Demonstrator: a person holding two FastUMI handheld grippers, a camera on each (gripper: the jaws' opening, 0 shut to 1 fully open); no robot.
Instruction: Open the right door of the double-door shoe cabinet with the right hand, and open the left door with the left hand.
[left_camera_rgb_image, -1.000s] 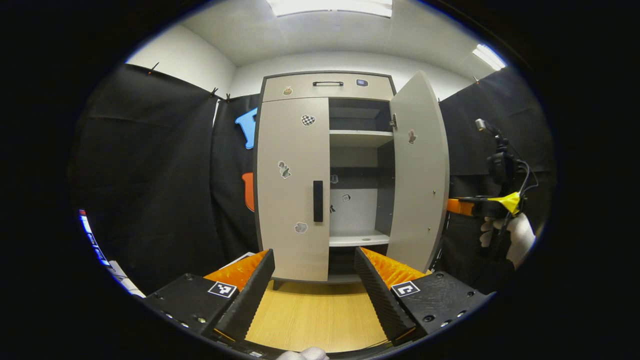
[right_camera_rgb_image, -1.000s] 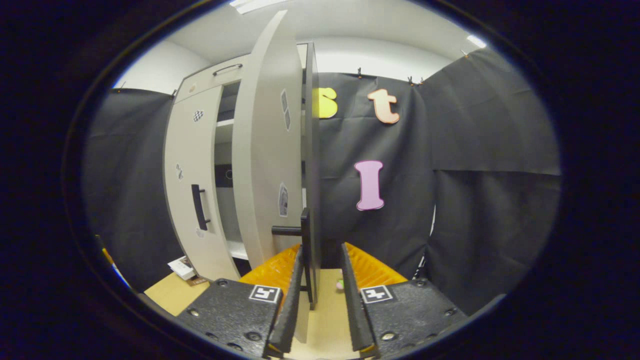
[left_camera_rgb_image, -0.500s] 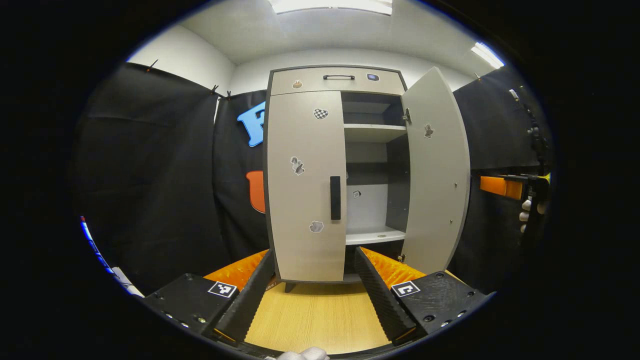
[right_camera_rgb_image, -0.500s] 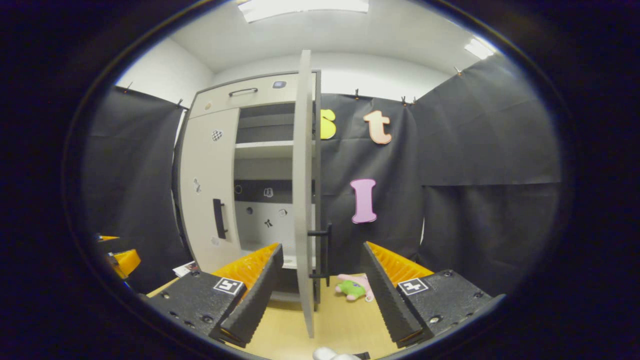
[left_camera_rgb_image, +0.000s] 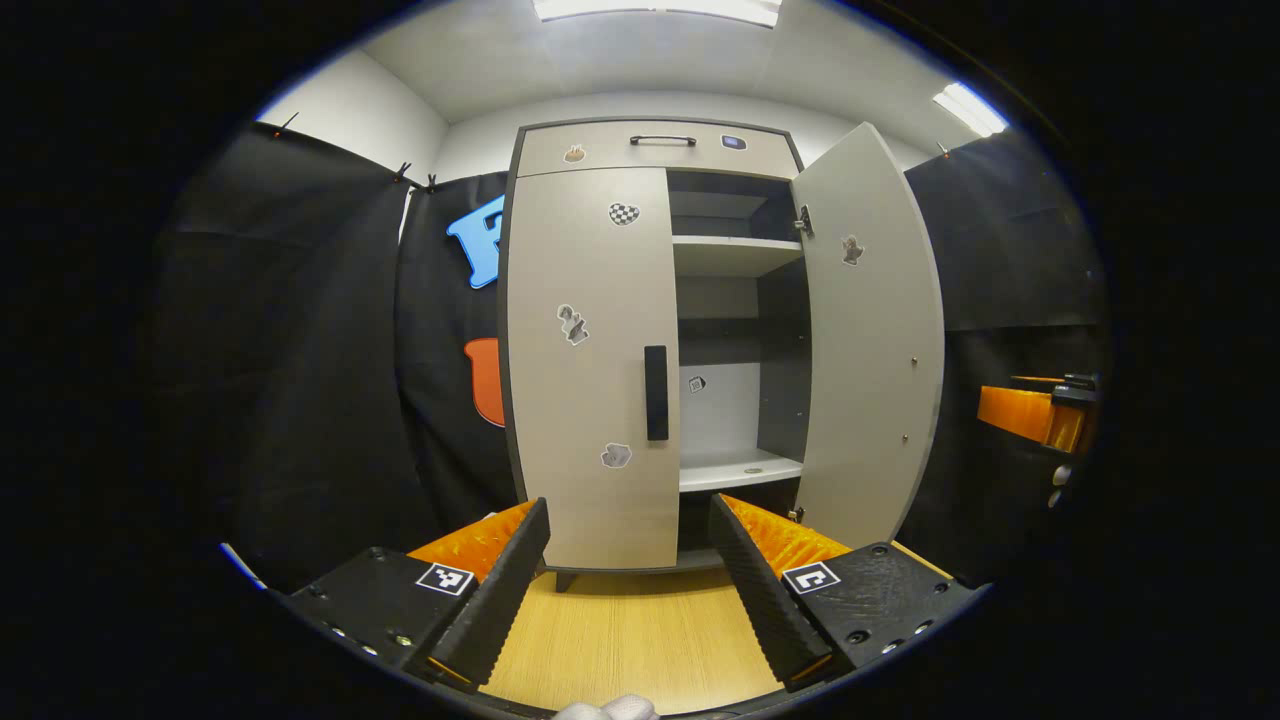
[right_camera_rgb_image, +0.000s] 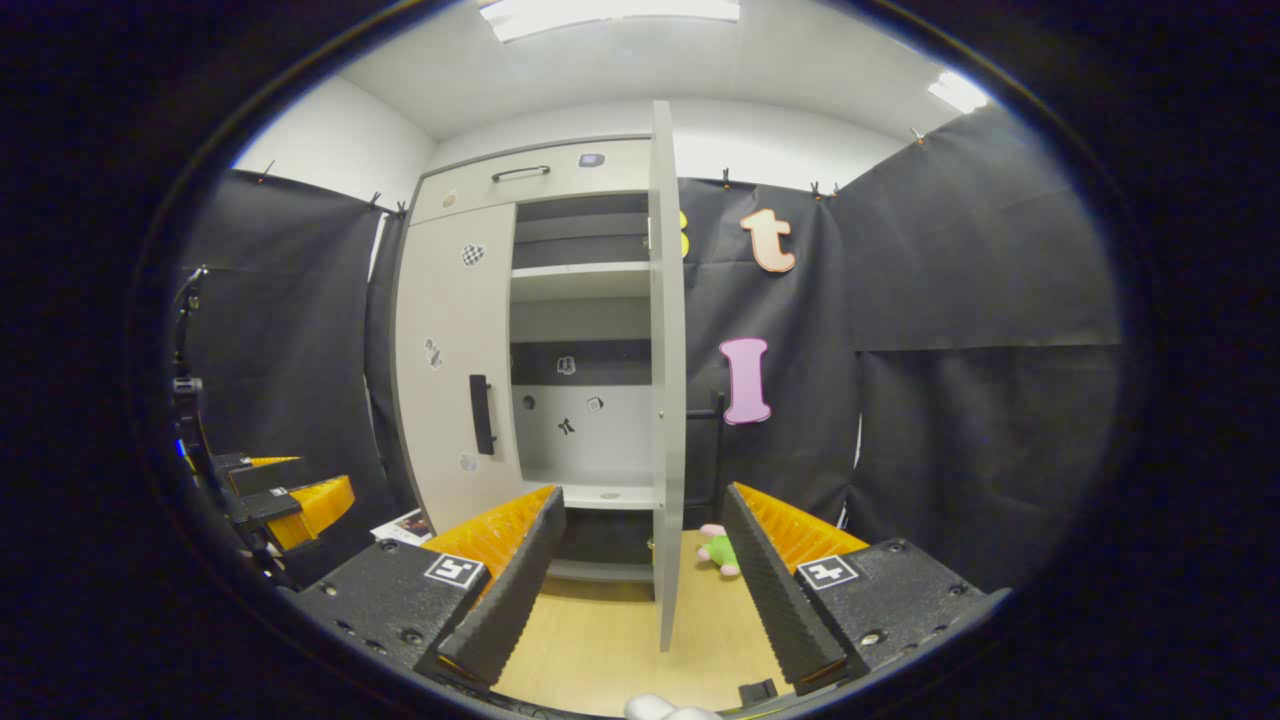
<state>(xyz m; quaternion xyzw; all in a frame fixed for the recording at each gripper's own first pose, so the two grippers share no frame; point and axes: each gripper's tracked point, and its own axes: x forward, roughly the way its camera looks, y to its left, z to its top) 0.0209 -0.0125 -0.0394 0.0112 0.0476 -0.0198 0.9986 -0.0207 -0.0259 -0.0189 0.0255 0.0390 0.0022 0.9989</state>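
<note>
The grey shoe cabinet (left_camera_rgb_image: 655, 150) stands ahead on a wooden floor. Its left door (left_camera_rgb_image: 590, 360) is closed, with a black vertical handle (left_camera_rgb_image: 655, 393) at its inner edge. The right door (left_camera_rgb_image: 870, 340) stands wide open and shows bare shelves. My left gripper (left_camera_rgb_image: 628, 502) is open, a short way in front of the left door and below its handle. In the right gripper view the right door (right_camera_rgb_image: 667, 380) is edge-on, and my right gripper (right_camera_rgb_image: 643, 492) is open and apart from it. The left door (right_camera_rgb_image: 450, 370) and its handle (right_camera_rgb_image: 481, 414) lie to the left.
A green and pink plush toy (right_camera_rgb_image: 720, 548) lies on the floor behind the open door. A booklet (right_camera_rgb_image: 405, 525) lies by the cabinet's left foot. The right gripper (left_camera_rgb_image: 1030, 412) shows at the far right, the left gripper (right_camera_rgb_image: 300, 498) at the far left. Black cloth walls flank the cabinet.
My right gripper let go of the right door's handle, opened and drew back; the door swung wider. My left gripper stayed open and came a little nearer the left door.
</note>
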